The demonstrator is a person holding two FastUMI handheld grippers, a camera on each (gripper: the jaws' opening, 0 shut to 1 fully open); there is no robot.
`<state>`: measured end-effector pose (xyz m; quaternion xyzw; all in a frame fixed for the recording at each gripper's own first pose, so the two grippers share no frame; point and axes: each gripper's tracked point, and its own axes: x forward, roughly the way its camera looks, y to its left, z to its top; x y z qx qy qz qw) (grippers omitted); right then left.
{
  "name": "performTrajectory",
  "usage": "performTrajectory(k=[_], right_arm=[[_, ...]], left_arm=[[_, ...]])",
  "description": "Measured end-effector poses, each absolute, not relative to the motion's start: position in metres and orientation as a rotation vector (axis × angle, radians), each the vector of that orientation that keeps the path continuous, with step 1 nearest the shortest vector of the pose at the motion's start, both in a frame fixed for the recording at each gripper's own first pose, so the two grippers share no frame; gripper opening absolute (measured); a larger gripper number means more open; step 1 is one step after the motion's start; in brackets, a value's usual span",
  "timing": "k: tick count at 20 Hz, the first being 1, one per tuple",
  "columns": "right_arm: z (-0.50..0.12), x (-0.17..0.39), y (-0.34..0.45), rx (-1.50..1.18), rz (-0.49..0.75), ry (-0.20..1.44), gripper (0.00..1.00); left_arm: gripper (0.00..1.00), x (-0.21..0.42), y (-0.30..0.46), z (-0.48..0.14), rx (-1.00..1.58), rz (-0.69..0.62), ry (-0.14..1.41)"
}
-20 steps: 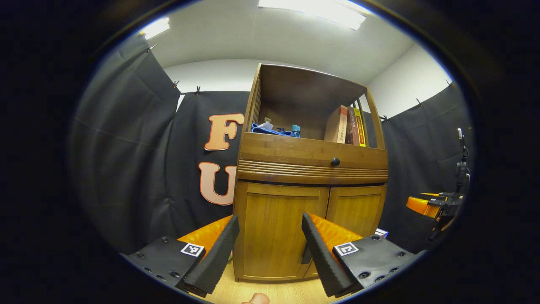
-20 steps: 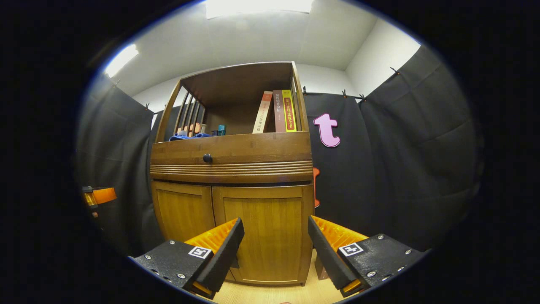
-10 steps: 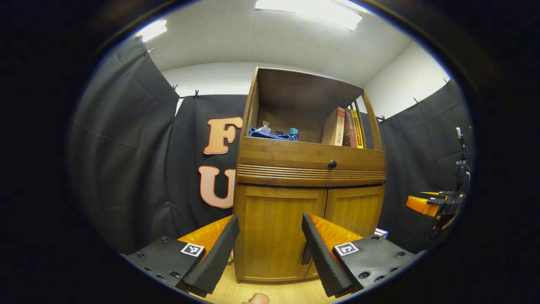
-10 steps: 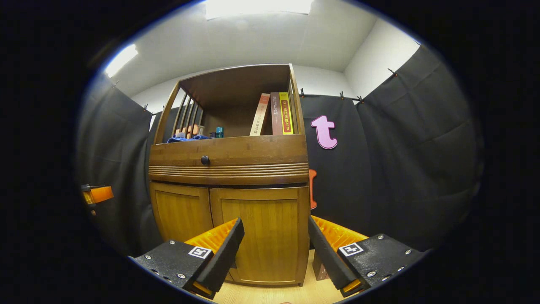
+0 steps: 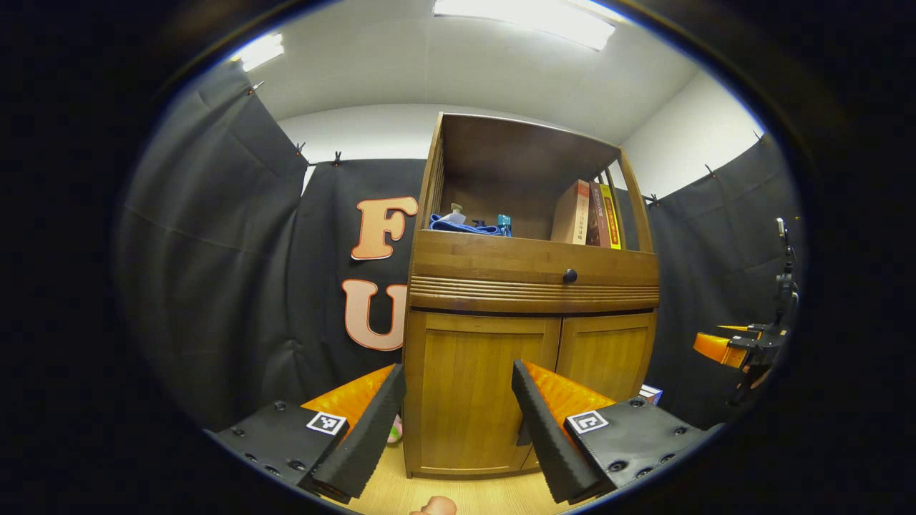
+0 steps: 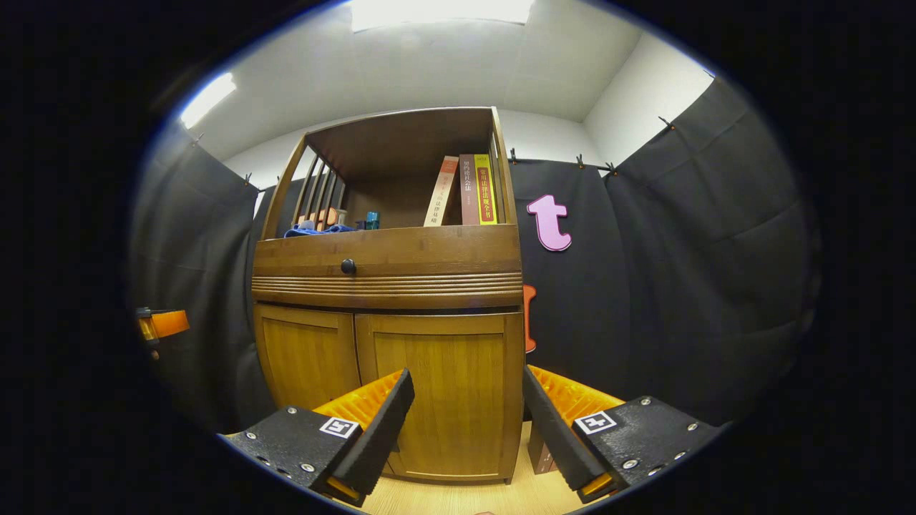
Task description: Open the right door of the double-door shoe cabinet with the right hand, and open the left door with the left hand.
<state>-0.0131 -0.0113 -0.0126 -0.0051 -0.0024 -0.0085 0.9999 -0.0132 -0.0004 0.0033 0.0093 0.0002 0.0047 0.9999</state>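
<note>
Currently I see the cabinet [image 5: 529, 315] dead ahead on a light wood floor [image 6: 458, 497], both doors flush and closed. Left door [image 5: 476, 393] sits framed between my left gripper [image 5: 454, 429] fingers in the left gripper view; right door [image 6: 440, 400] sits between my right gripper [image 6: 465, 429] fingers in the right gripper view. Both grippers: fingers spread wide, holding nothing, short of the doors with no contact.

Above the doors there's a ribbed band, then a drawer front with a small dark knob [image 6: 348, 266].

Open shelf on top holds three books [image 6: 469, 192] at its right end: two upright, the leftmost leaning on them. Spines carry printed characters, too small for me to make out. At the shelf's left: a blue cloth [image 5: 461, 227], a pale bottle [image 5: 454, 213] behind it, a small teal item [image 5: 504, 223].

Each gripper body has a square black-and-white marker tag [image 5: 327, 423] per finger.

Around the base: a small pink-green object [image 5: 395, 432] on the floor at the cabinet's left corner, a box [image 5: 650, 393] at its right side. Black cloth walls behind. The other gripper shows at the far right of the left gripper view [image 5: 737, 347] and at the far left of the right gripper view [image 6: 161, 325]. Nothing stands between fingers and doors.
</note>
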Motion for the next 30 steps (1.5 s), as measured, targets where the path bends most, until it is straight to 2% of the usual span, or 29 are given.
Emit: performTrajectory(k=[4, 5, 23, 30], right_arm=[[-0.029, -0.015, -0.007, -0.006, -0.013, -0.002, 1.0], [-0.035, -0.015, -0.004, -0.006, -0.007, 0.001, 0.94], [-0.182, 0.019, 0.089, 0.011, 0.122, 0.146, 0.94], [-0.219, 0.062, 0.106, -0.012, 0.091, 0.155, 0.94]], left_arm=[[0.94, -0.018, 0.002, 0.002, 0.039, 0.021, 0.005], [0.94, -0.019, 0.001, 0.003, 0.045, 0.016, 0.006], [0.96, -0.036, -0.005, -0.008, 0.044, -0.051, 0.011], [0.95, -0.036, 0.008, -0.015, 0.022, -0.053, 0.024]])
